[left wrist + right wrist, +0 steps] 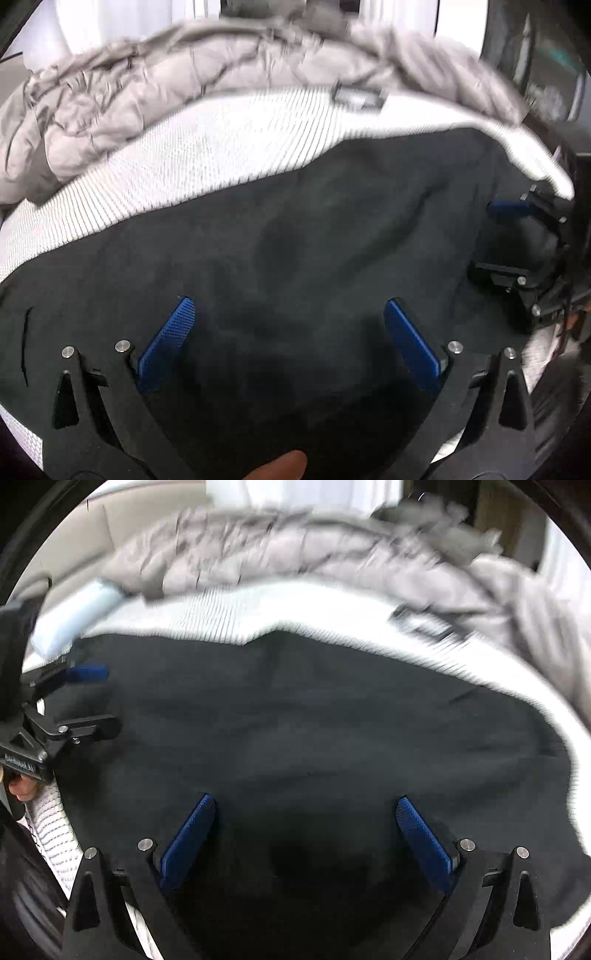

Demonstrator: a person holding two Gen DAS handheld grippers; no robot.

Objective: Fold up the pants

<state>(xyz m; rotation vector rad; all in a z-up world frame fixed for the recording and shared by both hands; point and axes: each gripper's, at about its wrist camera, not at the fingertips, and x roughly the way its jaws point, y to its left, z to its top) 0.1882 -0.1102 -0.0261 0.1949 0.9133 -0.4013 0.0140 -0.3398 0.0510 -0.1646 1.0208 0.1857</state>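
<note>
From the left wrist view, I see the left hand-held gripper [289, 310] with its jaws spread wide. Its two blue pads [168, 341] stand well apart over the dark pants [295, 229], and no fabric is pinched between them. A fingertip [280, 467] of the person shows at the bottom edge of this view.

The pants lie spread across a white ribbed bedcover [177, 162] and fill the centre of the view. I cannot tell which end of the garment faces me; the fabric is uniformly dark and the picture is blurred. Behind the bedcover, a crumpled grey quilt [147, 85] runs along the far side. A small dark rectangular object [358, 96] rests on the bedcover near the quilt; I cannot identify it.

At the right edge of the left wrist view, the right hand-held gripper [506, 240] is visible over the right part of the pants.

From the right wrist view, I see the right hand-held gripper with its jaws also spread wide, blue pads well apart above the pants, holding nothing. The left hand-held gripper appears at the left edge of this view, near the left border of the pants, with part of the hand [22, 788] that carries it below.
</note>
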